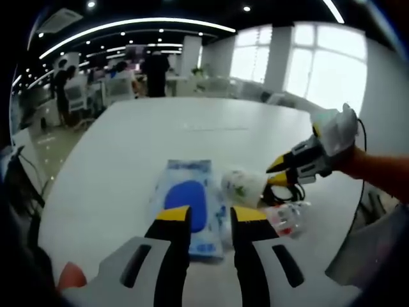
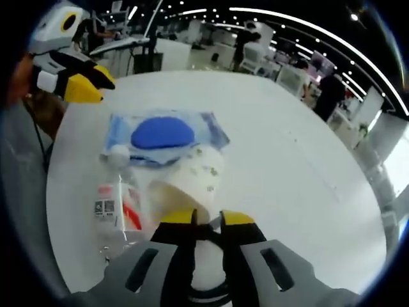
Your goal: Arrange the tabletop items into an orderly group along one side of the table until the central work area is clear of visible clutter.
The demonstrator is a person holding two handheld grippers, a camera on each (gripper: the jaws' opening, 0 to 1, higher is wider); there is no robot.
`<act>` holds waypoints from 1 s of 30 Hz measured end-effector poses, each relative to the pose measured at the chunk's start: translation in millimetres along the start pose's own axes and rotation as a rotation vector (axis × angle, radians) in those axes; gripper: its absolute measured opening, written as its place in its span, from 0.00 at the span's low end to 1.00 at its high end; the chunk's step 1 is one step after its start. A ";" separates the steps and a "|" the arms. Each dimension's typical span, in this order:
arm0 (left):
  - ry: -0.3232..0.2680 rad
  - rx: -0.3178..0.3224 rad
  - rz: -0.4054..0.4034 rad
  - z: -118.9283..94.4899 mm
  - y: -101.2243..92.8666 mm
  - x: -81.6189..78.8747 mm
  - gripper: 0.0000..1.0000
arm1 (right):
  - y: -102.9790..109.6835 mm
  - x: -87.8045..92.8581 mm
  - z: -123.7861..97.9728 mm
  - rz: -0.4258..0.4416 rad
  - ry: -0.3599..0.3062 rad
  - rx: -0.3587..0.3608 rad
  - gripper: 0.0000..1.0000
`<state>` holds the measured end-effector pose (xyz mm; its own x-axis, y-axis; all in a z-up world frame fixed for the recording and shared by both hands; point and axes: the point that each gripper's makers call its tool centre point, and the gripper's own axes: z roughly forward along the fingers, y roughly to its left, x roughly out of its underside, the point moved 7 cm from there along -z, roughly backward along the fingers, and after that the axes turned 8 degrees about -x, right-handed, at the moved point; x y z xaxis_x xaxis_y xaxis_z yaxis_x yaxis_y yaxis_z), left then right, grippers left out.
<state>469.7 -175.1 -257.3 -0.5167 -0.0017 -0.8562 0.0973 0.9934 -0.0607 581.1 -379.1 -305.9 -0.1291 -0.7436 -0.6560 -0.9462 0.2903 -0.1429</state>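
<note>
Right gripper view: fingers (image 2: 208, 219) around paper cup (image 2: 188, 179).

The room was bright. Light came from the windows (image 1: 307, 64), which were overexposed, and from curved ceiling strips (image 1: 134, 27) and spot lamps. The white counter (image 1: 192, 128) reflected a soft glare, and shadows under the things were weak. Both views were slightly blurred, and straight lines bent strongly near the edges.

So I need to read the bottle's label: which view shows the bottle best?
The right gripper view: the clear bottle lies close, its red and white label facing the camera. In the left gripper view it is small, beside the right gripper.
</note>
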 end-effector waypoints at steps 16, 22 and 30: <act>0.009 -0.001 0.027 3.4 0.4 1.3 0.22 | -2.8 -12.7 4.8 -0.018 -0.042 -0.019 0.03; 0.004 0.018 0.076 3.7 -5.5 0.1 0.22 | -3.0 -18.7 0.7 -0.014 -0.065 -0.016 0.02; -0.034 0.070 0.167 0.8 -17.5 -6.6 0.23 | -4.0 -29.4 -15.0 0.002 -0.093 -0.018 0.02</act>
<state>472.1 -192.6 -251.0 -0.4591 0.1574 -0.8743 0.2391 0.9698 0.0491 584.3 -367.4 -274.9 -0.1039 -0.6833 -0.7227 -0.9511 0.2808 -0.1288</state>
